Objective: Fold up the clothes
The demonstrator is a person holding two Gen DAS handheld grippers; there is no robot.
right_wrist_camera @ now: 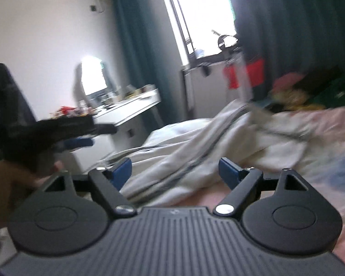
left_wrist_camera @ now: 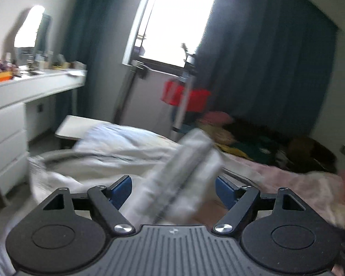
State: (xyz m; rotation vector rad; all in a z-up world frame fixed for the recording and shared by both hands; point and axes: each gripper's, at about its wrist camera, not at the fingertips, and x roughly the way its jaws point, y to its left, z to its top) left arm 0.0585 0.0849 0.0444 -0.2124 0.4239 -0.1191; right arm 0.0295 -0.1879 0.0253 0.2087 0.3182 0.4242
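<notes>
Blue-padded and spread wide, the left claw [left_wrist_camera: 173, 189] grips nothing, though a blurred fold of the white striped garment [left_wrist_camera: 181, 174] rises between its fingers. Likewise wide apart and empty, the right claw [right_wrist_camera: 174, 172] faces that garment, which lies crumpled on the pink bed [right_wrist_camera: 322, 124], below the window [right_wrist_camera: 202, 16].

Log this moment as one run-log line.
left gripper: open | right gripper: open | white striped garment: crumpled on bed, unfolded
</notes>
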